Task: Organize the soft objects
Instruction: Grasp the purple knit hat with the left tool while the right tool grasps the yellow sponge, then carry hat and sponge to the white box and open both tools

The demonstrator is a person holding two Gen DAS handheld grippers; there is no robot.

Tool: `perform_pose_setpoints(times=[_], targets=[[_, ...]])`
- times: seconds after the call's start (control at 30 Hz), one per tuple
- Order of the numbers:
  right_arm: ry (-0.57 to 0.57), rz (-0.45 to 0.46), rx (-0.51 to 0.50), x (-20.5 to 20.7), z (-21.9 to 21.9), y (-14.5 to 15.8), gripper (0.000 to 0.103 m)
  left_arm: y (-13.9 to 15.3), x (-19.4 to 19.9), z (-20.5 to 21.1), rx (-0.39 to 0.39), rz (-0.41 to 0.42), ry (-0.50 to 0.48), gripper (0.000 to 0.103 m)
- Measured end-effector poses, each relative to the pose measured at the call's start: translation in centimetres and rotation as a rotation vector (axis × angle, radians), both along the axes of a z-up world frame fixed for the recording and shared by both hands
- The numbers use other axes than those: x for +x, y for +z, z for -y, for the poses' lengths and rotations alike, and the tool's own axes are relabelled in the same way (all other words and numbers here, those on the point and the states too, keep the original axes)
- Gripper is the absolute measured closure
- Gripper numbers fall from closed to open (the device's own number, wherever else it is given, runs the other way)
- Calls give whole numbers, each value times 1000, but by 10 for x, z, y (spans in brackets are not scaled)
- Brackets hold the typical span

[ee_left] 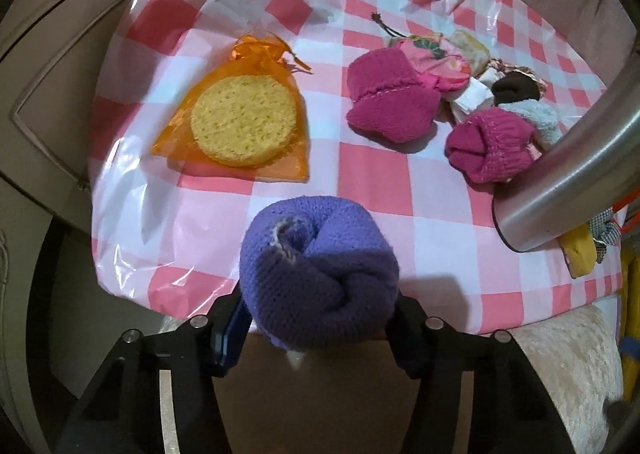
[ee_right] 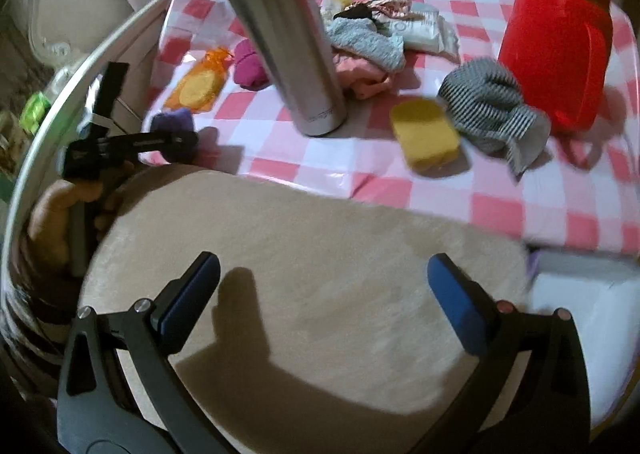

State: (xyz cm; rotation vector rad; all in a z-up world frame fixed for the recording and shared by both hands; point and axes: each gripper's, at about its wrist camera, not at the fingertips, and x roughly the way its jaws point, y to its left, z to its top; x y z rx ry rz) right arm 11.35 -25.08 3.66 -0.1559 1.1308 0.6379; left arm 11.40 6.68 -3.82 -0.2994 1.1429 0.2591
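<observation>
My left gripper (ee_left: 320, 318) is shut on a rolled purple knit sock (ee_left: 316, 266) and holds it at the near edge of the pink checked tablecloth (ee_left: 400, 182); it also shows in the right wrist view (ee_right: 176, 130). An orange mesh bag with a round yellow sponge (ee_left: 244, 122) lies left. Two magenta sock rolls (ee_left: 388, 98) (ee_left: 490, 146) lie right, beside a pile of small cloths (ee_left: 460, 54). My right gripper (ee_right: 324, 294) is open and empty above a beige cushion (ee_right: 320, 254). A yellow sponge (ee_right: 424, 136) and a striped cloth (ee_right: 492, 106) lie beyond it.
A tall steel bottle (ee_right: 284, 34) stands mid-table and shows at right in the left wrist view (ee_left: 576, 174). A red plastic container (ee_right: 560, 46) stands at far right. A white box (ee_right: 592, 294) sits beside the cushion. Cabinet doors (ee_left: 60, 74) lie left of the table.
</observation>
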Motion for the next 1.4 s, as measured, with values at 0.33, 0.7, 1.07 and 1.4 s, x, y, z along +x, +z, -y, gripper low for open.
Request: perform_pose_setpoints(times=[0.33, 0.7, 1.07, 1.4], targets=[[6, 47, -94, 73, 3, -23, 3, 23, -15, 16, -1, 110, -55, 47], [65, -2, -91, 109, -22, -55, 29, 50, -19, 70, -117, 229, -148, 47], [82, 24, -115, 107, -33, -63, 50, 54, -15, 88, -121, 237, -197, 47], [-29, 115, -15, 63, 19, -21, 51, 73, -26, 135, -136, 289, -305, 47]])
